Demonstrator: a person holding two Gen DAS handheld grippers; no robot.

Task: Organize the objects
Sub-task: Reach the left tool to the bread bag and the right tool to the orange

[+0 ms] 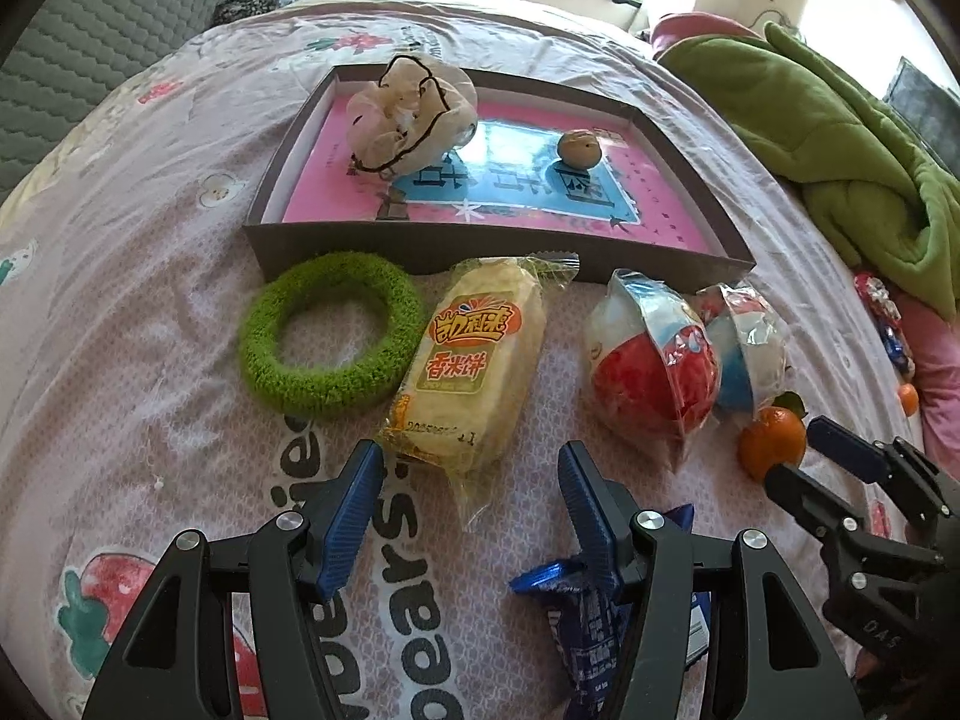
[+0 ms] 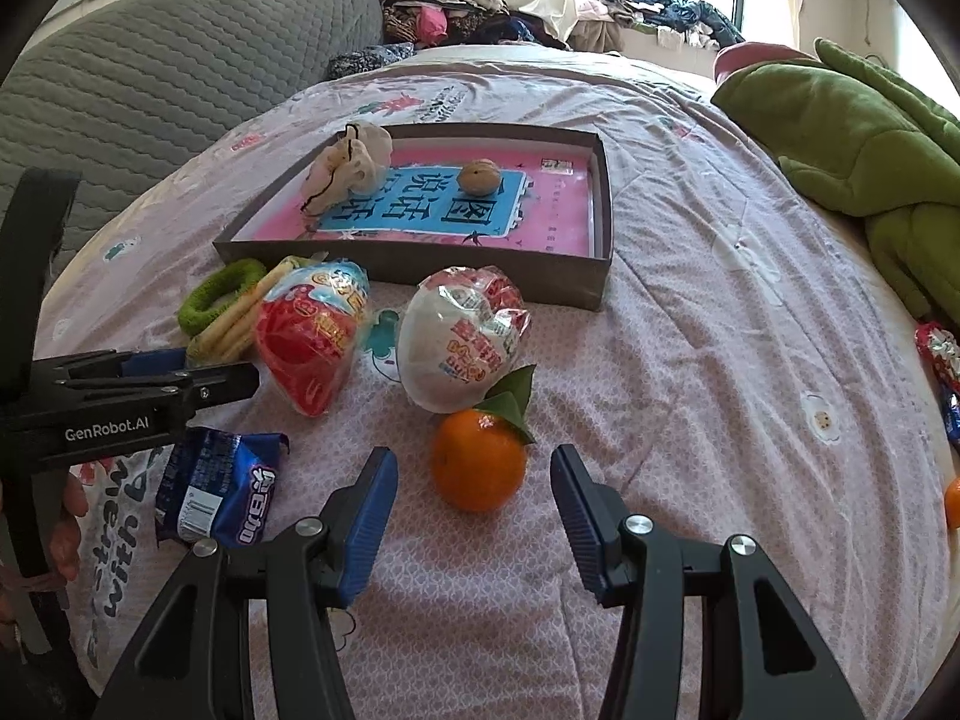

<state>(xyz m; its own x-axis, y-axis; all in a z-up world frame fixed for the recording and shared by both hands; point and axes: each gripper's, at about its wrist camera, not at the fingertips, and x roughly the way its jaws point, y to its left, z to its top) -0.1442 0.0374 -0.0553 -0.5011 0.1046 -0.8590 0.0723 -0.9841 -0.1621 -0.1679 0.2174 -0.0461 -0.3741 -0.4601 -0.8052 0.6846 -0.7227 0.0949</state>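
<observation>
On the bed, the left gripper [image 1: 471, 468] gapes over the rice cracker pack [image 1: 468, 360]; the right gripper [image 2: 474, 474] gapes around the orange [image 2: 478, 459]. The blue packet [image 1: 585, 618] is half hidden behind a left finger.

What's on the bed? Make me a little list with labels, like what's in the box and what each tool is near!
in box: pouch, walnut
box: open, on bed
before box: green ring, rice cracker, two wrapped eggs
nearer: orange, blue packet
left tool: open, at rice cracker's end
right tool: open, either side of orange, not gripping
</observation>
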